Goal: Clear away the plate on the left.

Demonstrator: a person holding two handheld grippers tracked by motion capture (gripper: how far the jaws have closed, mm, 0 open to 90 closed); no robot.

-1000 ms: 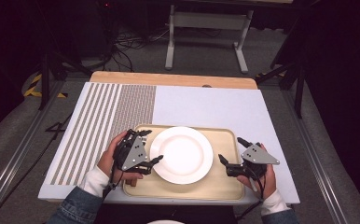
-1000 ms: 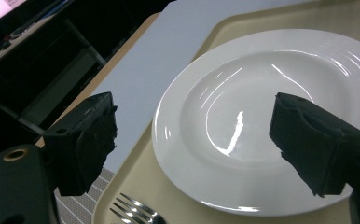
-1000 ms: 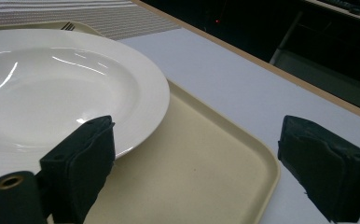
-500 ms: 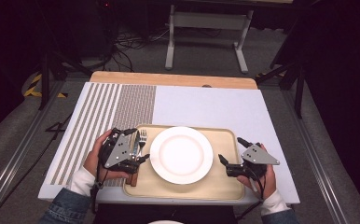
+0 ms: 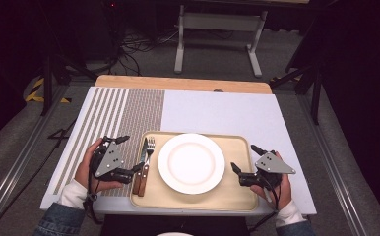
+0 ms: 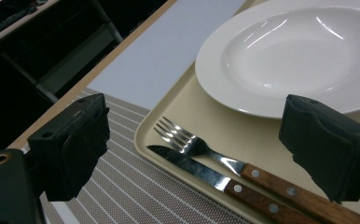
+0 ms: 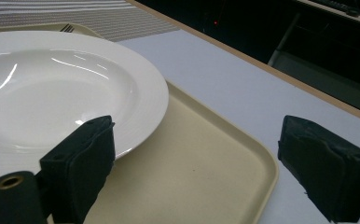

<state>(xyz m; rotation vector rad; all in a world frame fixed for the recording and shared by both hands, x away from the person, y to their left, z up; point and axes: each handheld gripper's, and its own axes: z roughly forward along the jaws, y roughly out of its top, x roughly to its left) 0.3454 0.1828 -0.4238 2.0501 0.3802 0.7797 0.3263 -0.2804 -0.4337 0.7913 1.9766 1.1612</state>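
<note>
One fork (image 6: 187, 142) and one knife (image 6: 201, 172) are seen side by side, touching, at the left end of one tan tray (image 5: 237, 194). Both are shiny with brown wooden handles. One round white plate (image 5: 191, 162) is set in the middle of the tray. The left tongs (image 5: 127, 157) are held wide open beside the handles, empty. The right tongs (image 5: 244, 160) are open too, at the tray's right edge on the worktop (image 5: 217, 110).

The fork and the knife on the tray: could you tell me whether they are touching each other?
Touching. In the left gripper view the fork lies against the knife, their wooden handles pressed side by side with no gap, on the tray.
</note>
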